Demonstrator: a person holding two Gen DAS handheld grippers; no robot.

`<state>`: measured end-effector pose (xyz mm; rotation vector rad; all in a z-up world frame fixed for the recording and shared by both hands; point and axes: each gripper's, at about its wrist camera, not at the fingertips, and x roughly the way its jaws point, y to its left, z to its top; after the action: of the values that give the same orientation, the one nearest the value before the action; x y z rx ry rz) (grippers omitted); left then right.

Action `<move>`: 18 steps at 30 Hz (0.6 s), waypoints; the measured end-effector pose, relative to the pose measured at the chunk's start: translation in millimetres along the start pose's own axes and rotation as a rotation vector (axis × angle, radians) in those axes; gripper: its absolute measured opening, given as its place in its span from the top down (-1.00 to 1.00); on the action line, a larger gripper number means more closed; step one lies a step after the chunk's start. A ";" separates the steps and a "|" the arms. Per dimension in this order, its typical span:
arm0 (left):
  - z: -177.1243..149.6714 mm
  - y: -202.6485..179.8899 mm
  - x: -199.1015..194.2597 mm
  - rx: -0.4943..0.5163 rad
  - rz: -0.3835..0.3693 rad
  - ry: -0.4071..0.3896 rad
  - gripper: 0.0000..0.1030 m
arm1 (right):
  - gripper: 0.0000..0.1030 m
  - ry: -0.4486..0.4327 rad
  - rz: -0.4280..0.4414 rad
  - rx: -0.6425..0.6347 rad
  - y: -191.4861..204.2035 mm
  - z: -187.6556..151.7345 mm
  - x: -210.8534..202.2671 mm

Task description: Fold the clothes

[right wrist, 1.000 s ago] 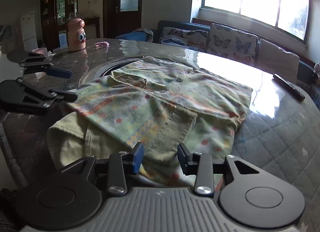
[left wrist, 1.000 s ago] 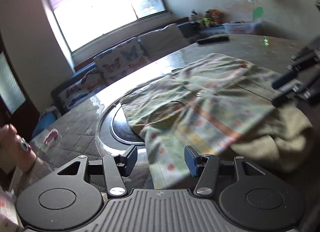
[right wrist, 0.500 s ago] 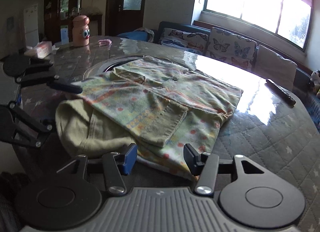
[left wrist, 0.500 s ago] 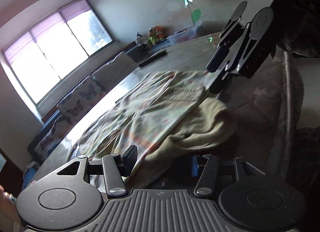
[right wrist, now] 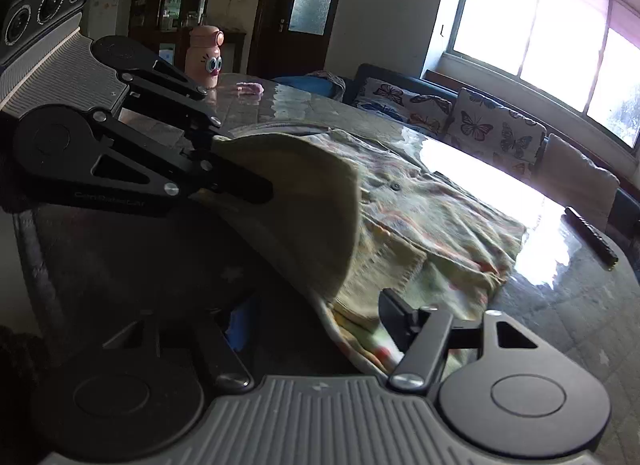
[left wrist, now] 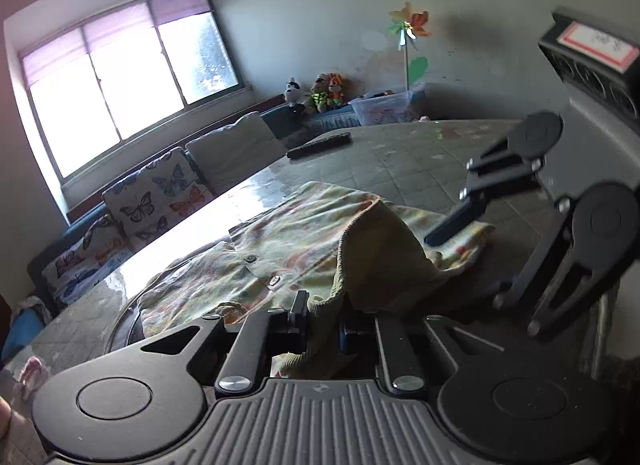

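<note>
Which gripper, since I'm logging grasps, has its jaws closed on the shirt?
The left gripper: its jaws pinch the shirt at its olive edge, while the right gripper has jaws standing wide apart.

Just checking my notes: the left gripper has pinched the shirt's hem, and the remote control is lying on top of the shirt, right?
Not quite. The left gripper is shut on the hem of the shirt, but the remote control lies apart from it on the bare table, beyond the shirt's far edge. The left wrist view shows the gap; the right wrist view agrees.
</note>
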<state>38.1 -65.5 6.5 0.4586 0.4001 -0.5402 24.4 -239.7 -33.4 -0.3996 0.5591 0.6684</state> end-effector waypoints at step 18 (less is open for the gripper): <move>-54.6 16.7 -22.8 0.114 0.152 0.086 -0.04 | 0.72 -0.037 0.051 0.211 -34.7 32.2 1.4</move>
<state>16.6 -15.9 -22.6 0.6184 0.4144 -0.3979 60.1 -247.5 -3.3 -0.1754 0.5994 0.6573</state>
